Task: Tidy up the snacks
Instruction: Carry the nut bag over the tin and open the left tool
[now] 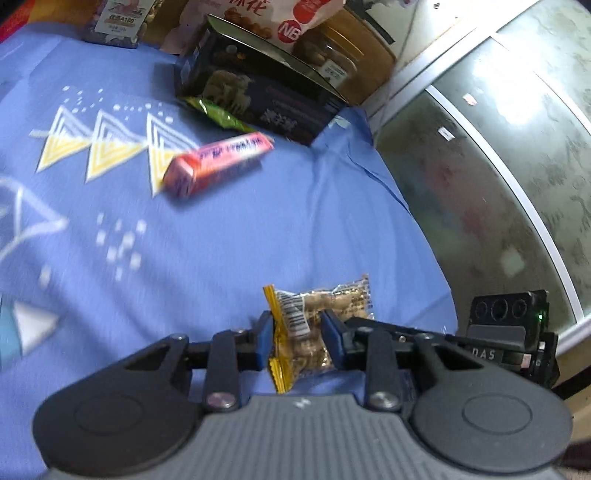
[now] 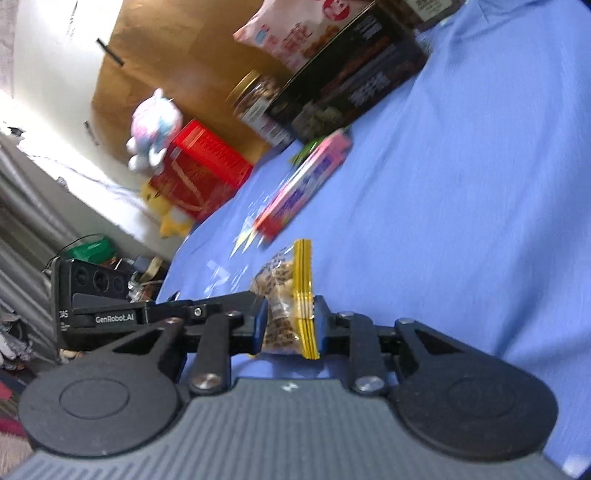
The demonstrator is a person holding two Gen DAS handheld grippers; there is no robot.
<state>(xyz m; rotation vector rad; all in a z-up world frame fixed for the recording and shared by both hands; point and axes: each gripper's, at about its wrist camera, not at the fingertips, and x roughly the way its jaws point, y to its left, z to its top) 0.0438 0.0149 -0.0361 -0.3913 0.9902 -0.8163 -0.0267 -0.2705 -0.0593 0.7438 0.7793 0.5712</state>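
My left gripper (image 1: pixel 297 328) is shut on a small clear peanut packet with yellow edges (image 1: pixel 317 317), held above the blue cloth (image 1: pixel 221 240). My right gripper (image 2: pixel 290 325) is shut on a similar peanut packet (image 2: pixel 288 295), also held above the blue cloth (image 2: pixel 461 203). A pink snack box (image 1: pixel 218 164) lies on the cloth ahead of the left gripper; it also shows in the right wrist view (image 2: pixel 306 184). A green packet (image 1: pixel 218 116) lies against a black open box (image 1: pixel 258 99). The other gripper's body (image 1: pixel 509 332) is at right, and in the right wrist view (image 2: pixel 96 299) at left.
A pink-white snack bag (image 1: pixel 280 18) and a jar (image 2: pixel 255 99) stand behind the black box (image 2: pixel 351 77). A carton (image 1: pixel 118 18) is at the far left. A red box (image 2: pixel 199 170) and plush toys (image 2: pixel 155 125) sit beyond the cloth's edge. A glass door (image 1: pixel 498 166) is at right.
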